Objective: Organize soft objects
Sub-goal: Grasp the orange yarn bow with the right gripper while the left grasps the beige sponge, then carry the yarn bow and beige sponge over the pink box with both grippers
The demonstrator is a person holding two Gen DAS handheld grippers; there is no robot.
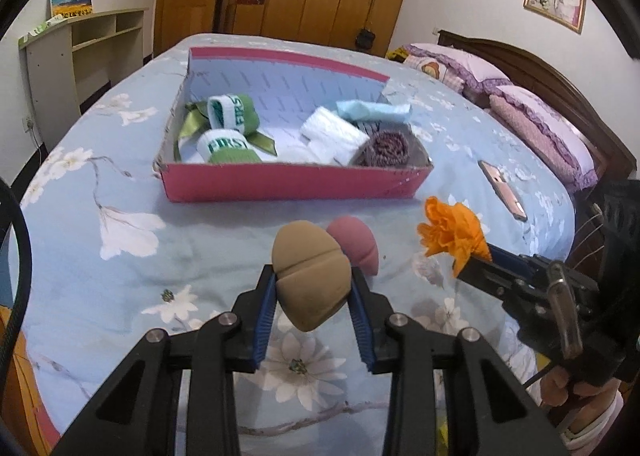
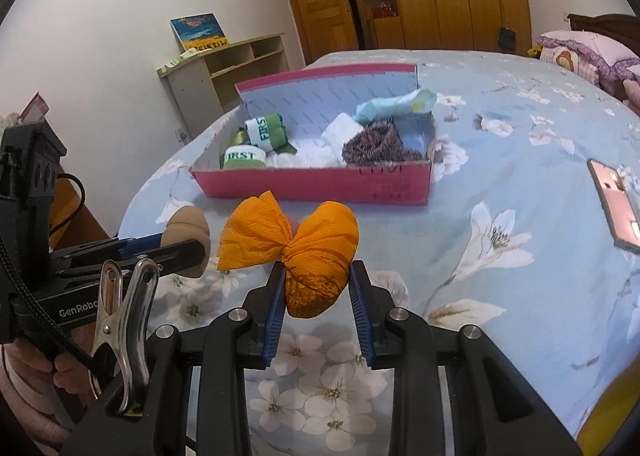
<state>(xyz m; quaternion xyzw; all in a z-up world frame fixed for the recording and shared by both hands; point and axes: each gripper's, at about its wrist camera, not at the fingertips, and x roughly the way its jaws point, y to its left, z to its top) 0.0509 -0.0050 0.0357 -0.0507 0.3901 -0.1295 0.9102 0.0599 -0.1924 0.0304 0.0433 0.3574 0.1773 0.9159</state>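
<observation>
A tan sponge (image 1: pixel 310 280), egg-shaped with a groove across its middle, sits low in the centre of the left view, clamped between the blue pads of the left gripper (image 1: pixel 314 288); its long axis slants, blunt end toward the upper left, narrow tip toward the lower right. Just behind it, touching, a pink sponge (image 1: pixel 354 242) lies on the bed (image 1: pixel 120 256). In the right view an orange bundle (image 2: pixel 316 268), crinkled cloth tied into a round ball with a flared tail fanning to the left, is squeezed between the jaws of the right gripper (image 2: pixel 318 282); its ball runs up and down the frame. Both are held over the flowered bedspread, in front of a red box (image 1: pixel 280 182) in mid frame that holds green-and-white rolls (image 1: pixel 230 114), white cloth (image 1: pixel 334 136), a pale blue piece (image 1: pixel 374 110) and a dark knitted roll (image 1: pixel 386 148). A phone (image 2: pixel 614 202) lies at the right edge of the right view.
</observation>
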